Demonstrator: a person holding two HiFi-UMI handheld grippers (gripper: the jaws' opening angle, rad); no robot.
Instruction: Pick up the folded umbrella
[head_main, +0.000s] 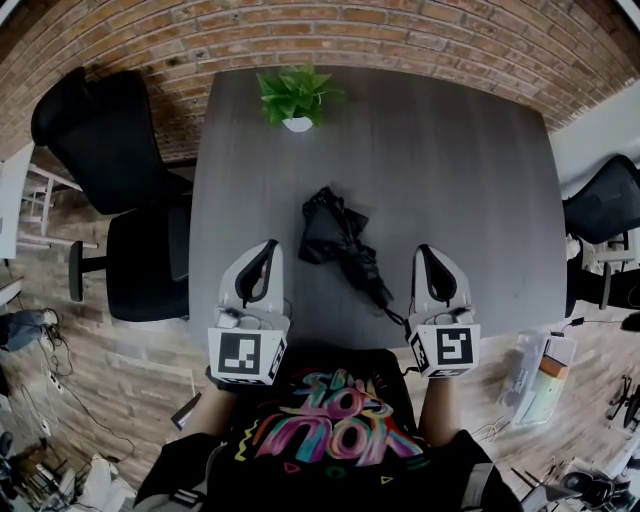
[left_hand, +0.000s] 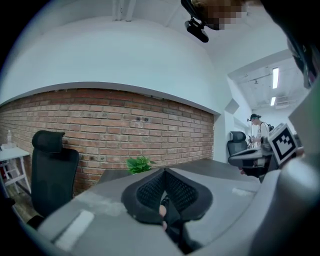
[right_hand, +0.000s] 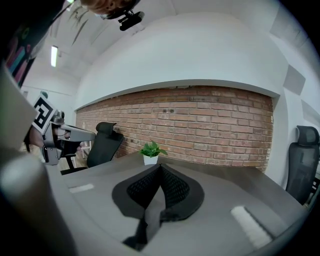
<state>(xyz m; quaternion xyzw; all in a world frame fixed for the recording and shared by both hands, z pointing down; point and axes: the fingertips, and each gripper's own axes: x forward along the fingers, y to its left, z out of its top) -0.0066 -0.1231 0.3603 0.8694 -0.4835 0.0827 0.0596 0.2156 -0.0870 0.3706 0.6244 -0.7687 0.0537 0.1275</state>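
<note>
The black folded umbrella (head_main: 335, 238) lies crumpled on the middle of the dark grey table (head_main: 470, 180), its thin handle end trailing toward the near right. My left gripper (head_main: 272, 245) hovers left of it and my right gripper (head_main: 424, 250) right of it, both pointing away from me and apart from it. In the left gripper view the left gripper (left_hand: 164, 171) has its jaws together with nothing held. The right gripper (right_hand: 160, 166) is likewise shut and empty in its own view. Neither gripper view shows the umbrella.
A small potted plant (head_main: 296, 98) stands at the table's far edge before the brick wall. A black office chair (head_main: 110, 150) sits left of the table, another chair (head_main: 605, 205) to the right. Cables and boxes (head_main: 540, 370) lie on the wooden floor.
</note>
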